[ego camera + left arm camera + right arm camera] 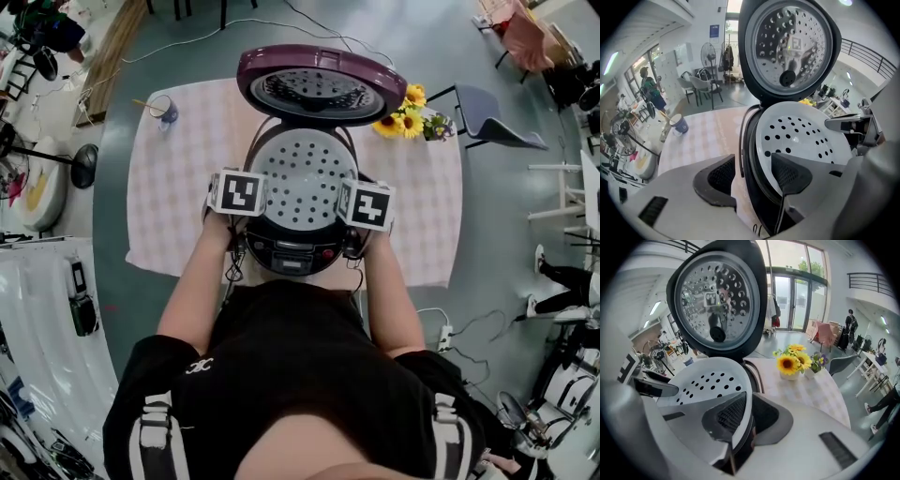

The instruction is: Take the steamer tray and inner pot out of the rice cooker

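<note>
Steamer tray (302, 178), white and perforated, sits seated in the mouth of the open rice cooker (295, 251), directly ahead of you on the checked tablecloth (178, 206).

Nearest you, the two grippers flank the tray. Your left gripper (246, 202) is at its 8 o'clock and your right gripper (361, 208) at its 4 o'clock.

In the left gripper view, the left gripper (752, 176) has its jaws apart. One pad is outside the cooker wall and the other over the tray (801, 136), with the rim between them and not yet pinched.

In the right gripper view, the right gripper (743, 416) has its jaws closed on the tray's rim (708, 376), one pad inside and one outside.

The inner pot cannot be seen and presumably lies beneath the tray.

Beyond the tray, at 12 o'clock, the purple lid (319, 86) stands hinged open. Farther out are a small cup (167, 112) at 10 o'clock and sunflowers (408, 117) at 2 o'clock.

The step in hand appears to be securing the tray for lifting. The next move calls for you to close the left jaws on the tray rim alone, clear of the cooker wall. You then raise both sides level, so the tray does not tilt or bind.
</note>
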The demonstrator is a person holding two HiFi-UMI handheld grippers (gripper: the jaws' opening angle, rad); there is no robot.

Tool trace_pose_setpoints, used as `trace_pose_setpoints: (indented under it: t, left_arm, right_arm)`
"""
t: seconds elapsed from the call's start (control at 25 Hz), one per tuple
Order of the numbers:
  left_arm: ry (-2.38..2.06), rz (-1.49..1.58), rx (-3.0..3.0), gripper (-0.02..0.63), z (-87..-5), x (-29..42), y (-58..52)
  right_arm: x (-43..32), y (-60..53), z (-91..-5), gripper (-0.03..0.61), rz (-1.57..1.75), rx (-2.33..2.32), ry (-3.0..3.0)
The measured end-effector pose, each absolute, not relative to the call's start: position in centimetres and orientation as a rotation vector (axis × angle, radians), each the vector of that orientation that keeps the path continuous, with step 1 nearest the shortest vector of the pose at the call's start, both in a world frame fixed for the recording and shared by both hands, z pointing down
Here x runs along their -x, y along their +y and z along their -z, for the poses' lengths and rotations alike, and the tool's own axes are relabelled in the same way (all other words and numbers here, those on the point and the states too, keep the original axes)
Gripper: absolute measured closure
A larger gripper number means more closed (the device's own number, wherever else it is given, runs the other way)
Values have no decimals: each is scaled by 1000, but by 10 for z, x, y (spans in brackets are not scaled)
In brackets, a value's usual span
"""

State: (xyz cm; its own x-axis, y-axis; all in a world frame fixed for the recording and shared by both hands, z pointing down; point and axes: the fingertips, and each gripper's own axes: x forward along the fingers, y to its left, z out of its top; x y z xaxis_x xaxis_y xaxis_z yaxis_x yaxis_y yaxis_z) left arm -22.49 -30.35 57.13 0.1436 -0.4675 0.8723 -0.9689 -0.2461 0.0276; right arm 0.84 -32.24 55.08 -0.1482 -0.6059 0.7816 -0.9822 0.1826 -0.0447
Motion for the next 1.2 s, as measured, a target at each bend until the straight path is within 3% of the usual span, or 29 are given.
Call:
trace_pose_setpoints:
  t: [0.12,0.44,0.8,1.2]
  left_arm:
    - [-1378,-956,-1834,395,-560,222,-304]
    - [-1391,-782,-1955,550,-514,219,-297]
    - [-1291,-624,-2086,569,-482,211,-297]
    - [-1244,-633,-2216,568,-452,139,-292]
  right_arm:
    - [-3,-325,-538,540,-751,-1510,-1879]
    - [14,-319,-488,543,-659,-1567,-1985]
    - [7,-298,-462,543,-664,-1721,-1974]
    - [-64,-275,-439,543,-654,-1868,-1947]
